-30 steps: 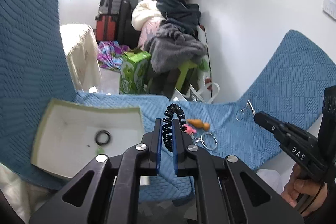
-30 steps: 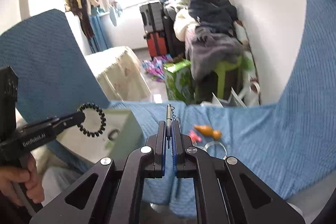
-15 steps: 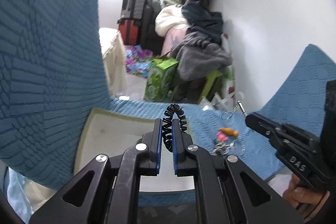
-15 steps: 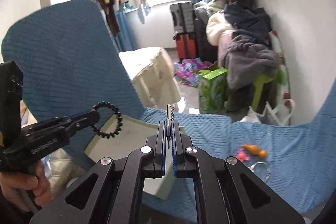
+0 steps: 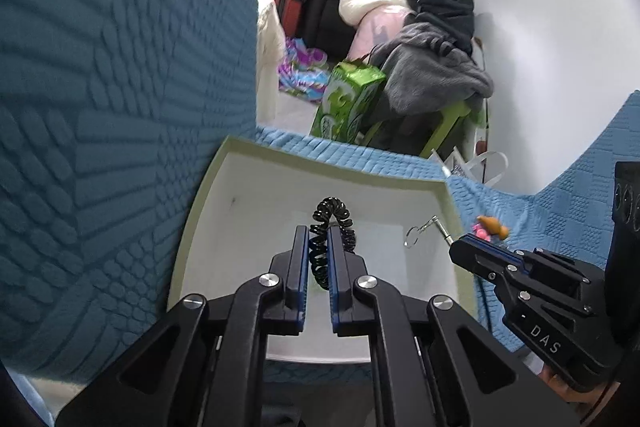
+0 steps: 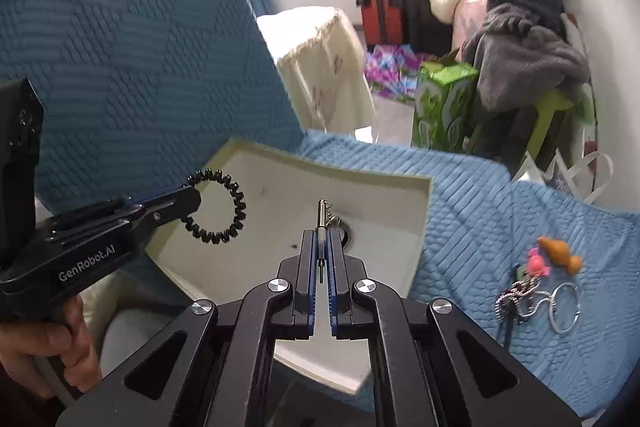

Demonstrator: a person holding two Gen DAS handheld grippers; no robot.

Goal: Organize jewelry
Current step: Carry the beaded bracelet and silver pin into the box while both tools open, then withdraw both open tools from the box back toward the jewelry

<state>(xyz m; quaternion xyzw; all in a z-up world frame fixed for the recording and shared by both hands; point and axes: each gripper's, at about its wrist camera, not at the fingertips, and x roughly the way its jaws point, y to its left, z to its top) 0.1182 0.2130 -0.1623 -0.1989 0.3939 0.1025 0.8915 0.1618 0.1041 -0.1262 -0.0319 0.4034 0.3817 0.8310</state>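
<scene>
A: Looking along the left wrist view, the left claw [image 5: 318, 251] pinches a black coiled-plastic hair tie [image 5: 330, 227] above the shallow white square tray [image 5: 450, 203] on the blue quilted bedspread [image 5: 532, 211].

B: Right wrist view: the right claw [image 6: 321, 251] is pressed together on a slim silver metal key-ring pin [image 6: 321, 217], also over that tray [image 6: 422, 223], near its far edge.
</scene>
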